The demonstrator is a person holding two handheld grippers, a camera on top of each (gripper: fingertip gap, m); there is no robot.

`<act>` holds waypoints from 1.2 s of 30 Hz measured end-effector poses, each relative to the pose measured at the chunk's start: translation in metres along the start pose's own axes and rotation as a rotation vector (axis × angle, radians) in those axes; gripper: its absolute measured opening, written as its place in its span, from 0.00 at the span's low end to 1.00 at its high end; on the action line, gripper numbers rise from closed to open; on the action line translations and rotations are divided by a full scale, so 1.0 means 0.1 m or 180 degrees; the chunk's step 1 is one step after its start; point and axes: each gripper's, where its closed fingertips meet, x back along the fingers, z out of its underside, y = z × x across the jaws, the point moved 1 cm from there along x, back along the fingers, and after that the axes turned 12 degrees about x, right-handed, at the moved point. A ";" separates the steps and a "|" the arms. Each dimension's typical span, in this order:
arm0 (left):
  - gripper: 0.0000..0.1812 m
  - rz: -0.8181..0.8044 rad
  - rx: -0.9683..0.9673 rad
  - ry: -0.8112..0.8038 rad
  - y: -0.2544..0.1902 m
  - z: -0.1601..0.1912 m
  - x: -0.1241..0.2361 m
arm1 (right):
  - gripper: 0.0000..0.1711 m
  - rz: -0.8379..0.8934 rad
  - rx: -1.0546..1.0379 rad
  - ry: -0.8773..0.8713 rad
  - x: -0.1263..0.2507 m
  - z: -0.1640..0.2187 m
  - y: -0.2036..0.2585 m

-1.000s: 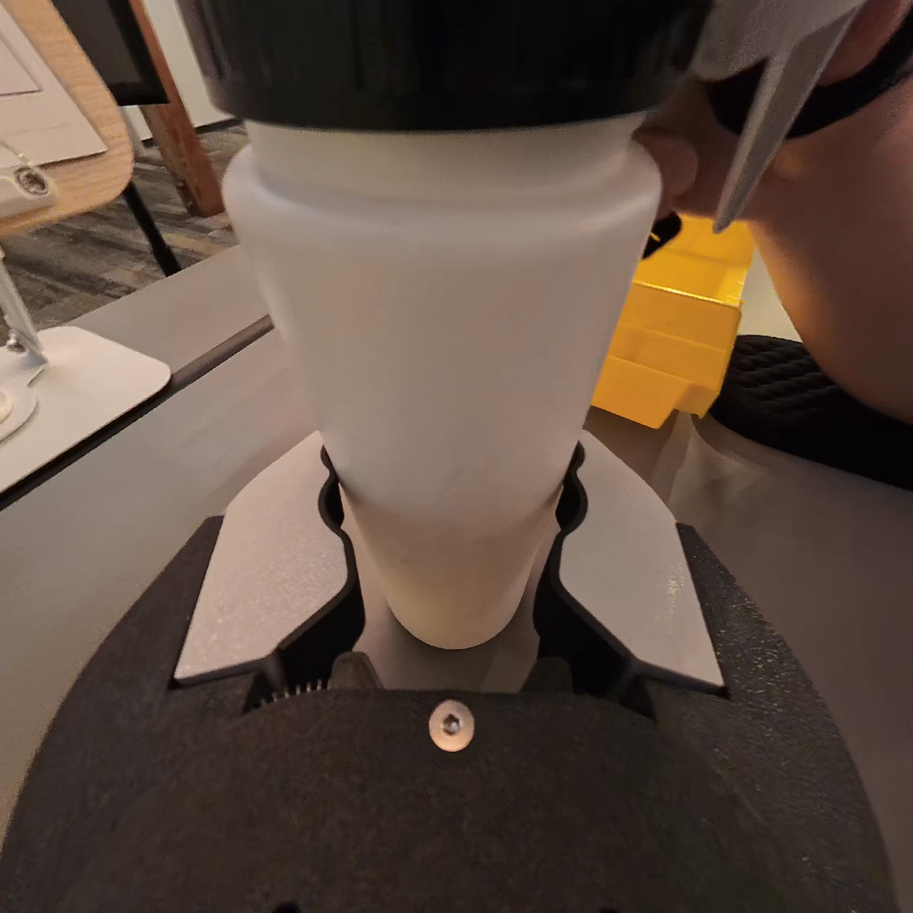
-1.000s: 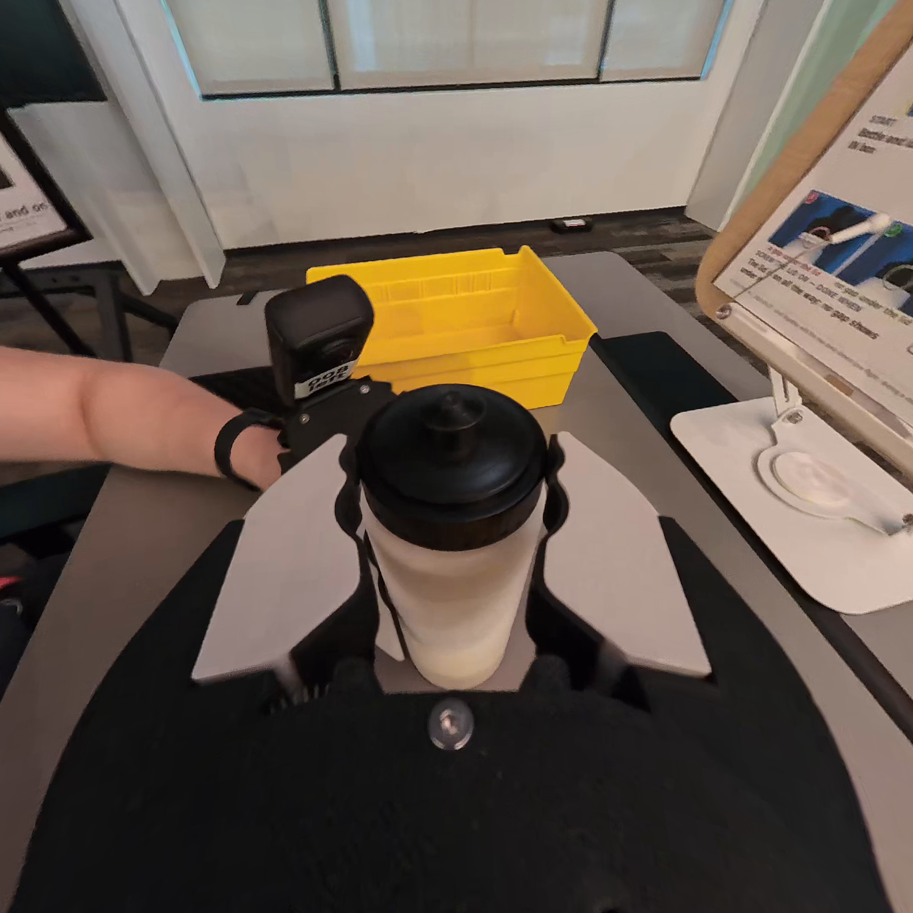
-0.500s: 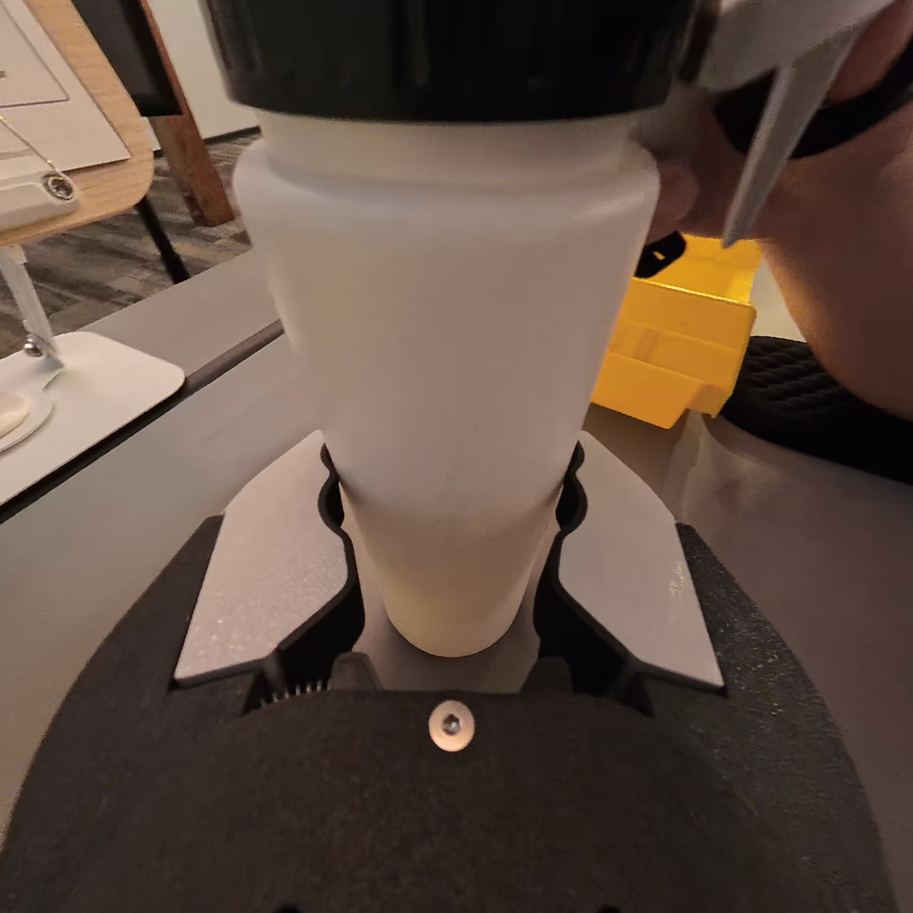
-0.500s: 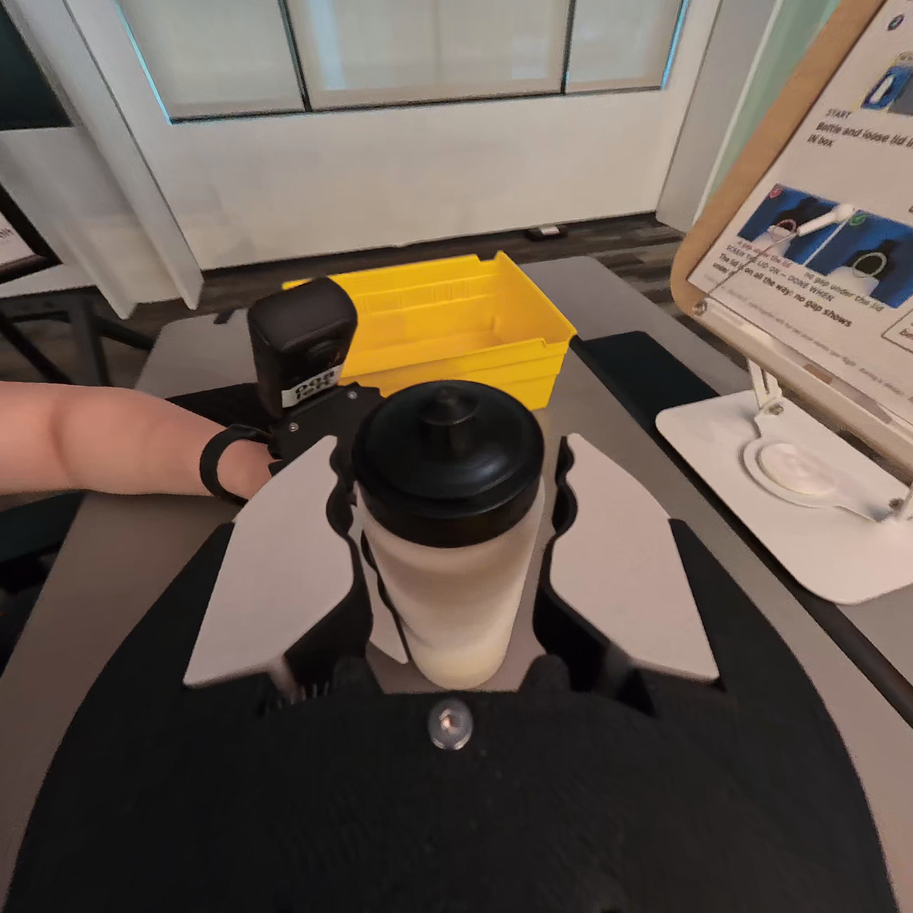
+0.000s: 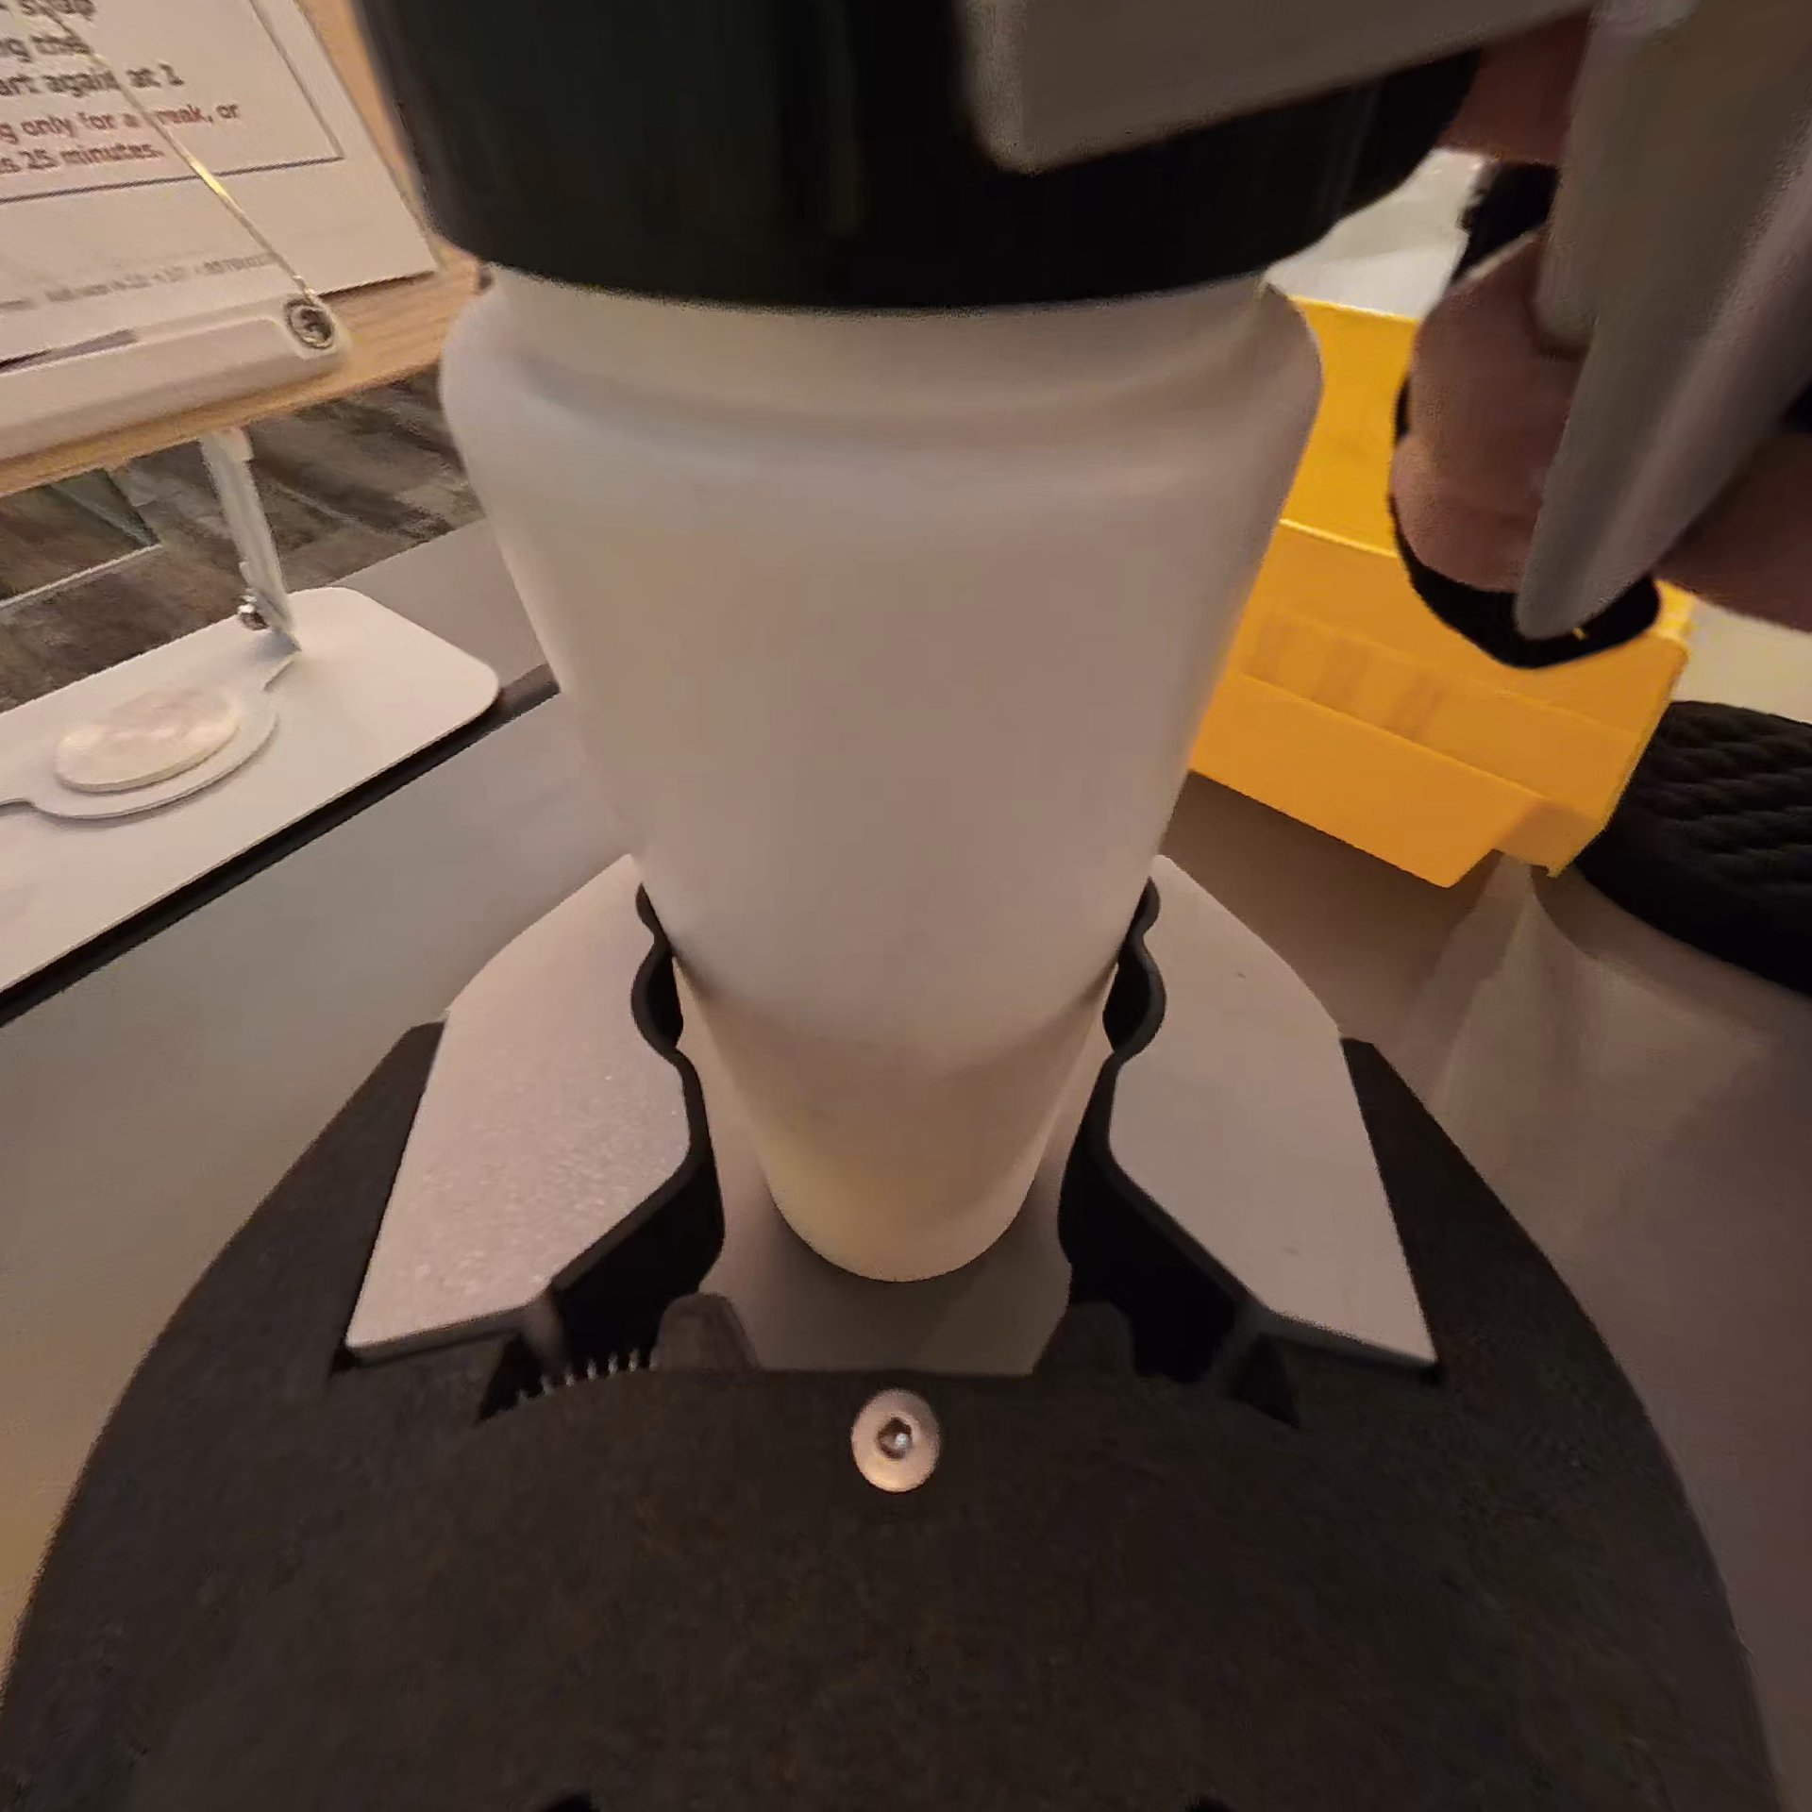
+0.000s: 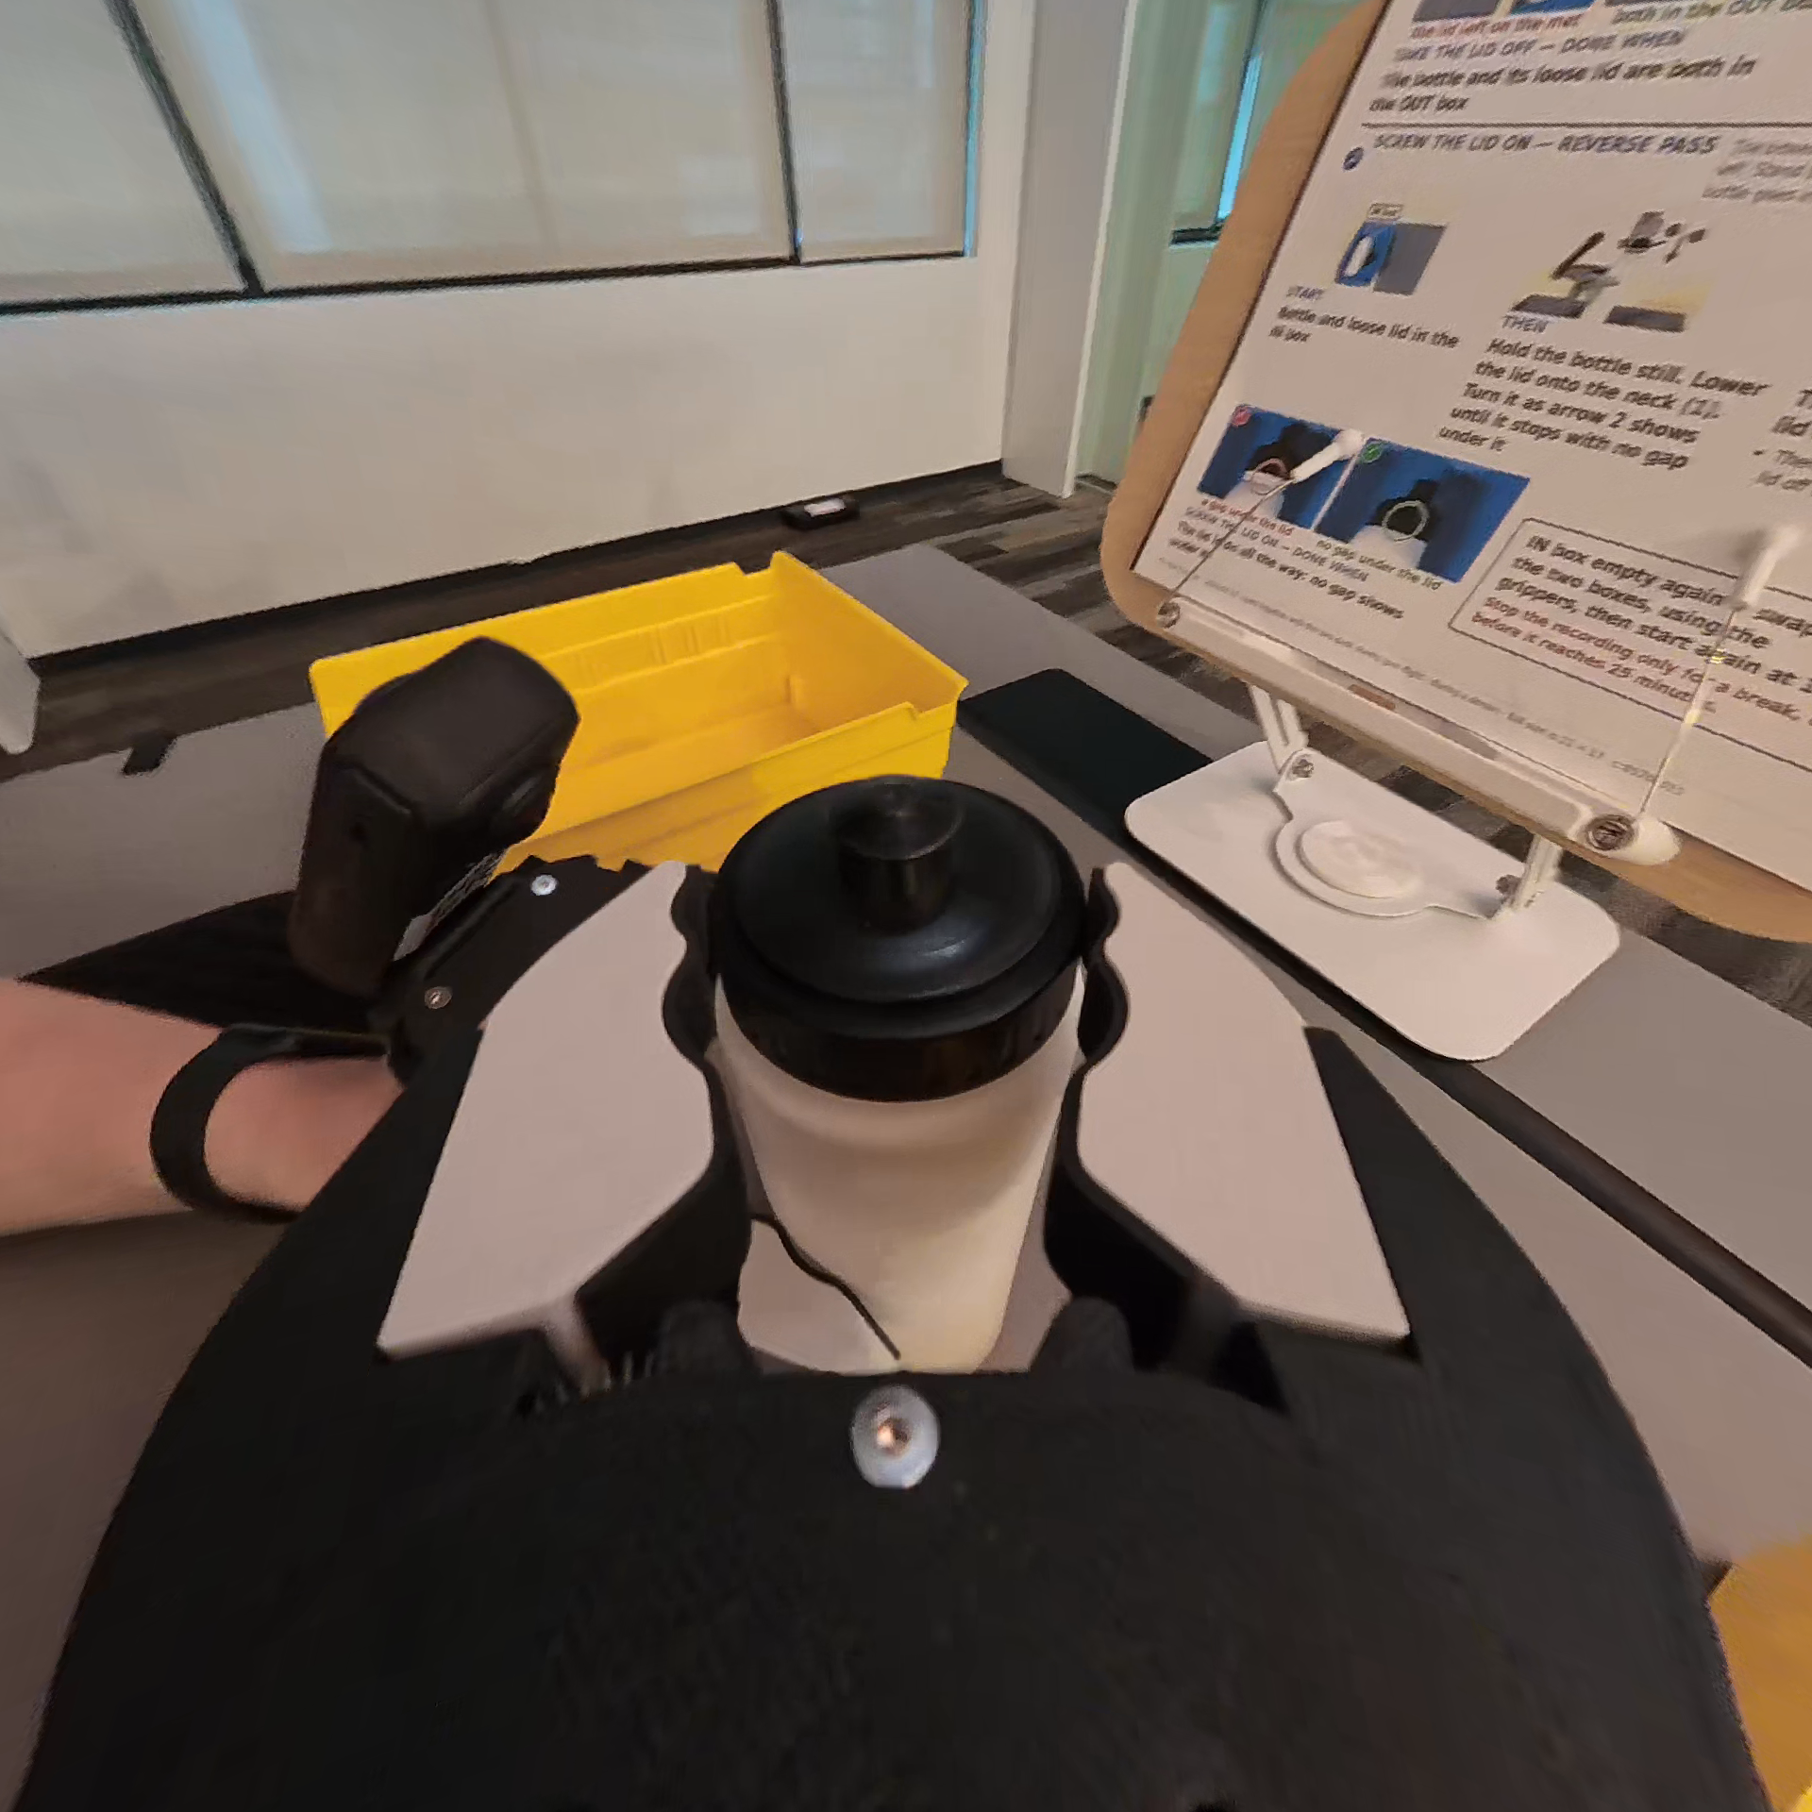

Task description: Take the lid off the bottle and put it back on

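A white bottle [image 5: 882, 686] stands upright with its black lid [image 5: 882, 147] on its neck. My left gripper [image 5: 897, 941] is shut on the lower part of the bottle's body. My right gripper [image 6: 894, 931] is shut on the black lid [image 6: 897, 941] from the side, above the white body [image 6: 897, 1206]. No gap shows under the lid. One right finger [image 5: 1667, 294] shows at the top right of the left wrist view. The left gripper's black camera housing [image 6: 431, 804] and the hand holding it show to the left of the bottle.
A yellow bin [image 6: 686, 686] stands open behind the bottle and also shows in the left wrist view [image 5: 1422, 765]. An instruction board [image 6: 1520, 441] on a white stand [image 6: 1373, 912] is at the right. A black mat [image 6: 1069, 735] lies beside the bin on the grey table [image 6: 1667, 1128].
The right gripper has swung around the bottle with the lid in its grip; the board and bin have shifted left in its view. The left gripper keeps its hold on the bottle.
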 end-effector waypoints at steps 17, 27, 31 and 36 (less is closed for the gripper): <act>0.48 -0.0120 0.0074 0.0107 -0.04 0.01 -0.01 | 0.44 0.0054 -0.0106 -0.0042 0.02 -0.01 -0.02; 0.48 0.0372 -0.0059 0.0092 -0.15 0.02 -0.03 | 0.46 -0.0981 0.0085 -0.0142 0.13 -0.02 -0.02; 0.48 0.0424 -0.0068 0.0100 -0.18 0.02 -0.04 | 0.42 -0.1061 0.0253 -0.0140 0.17 -0.03 0.02; 0.48 0.0118 0.0054 0.0114 -0.11 0.01 -0.04 | 0.42 -0.0704 0.0006 0.0004 0.12 -0.02 -0.03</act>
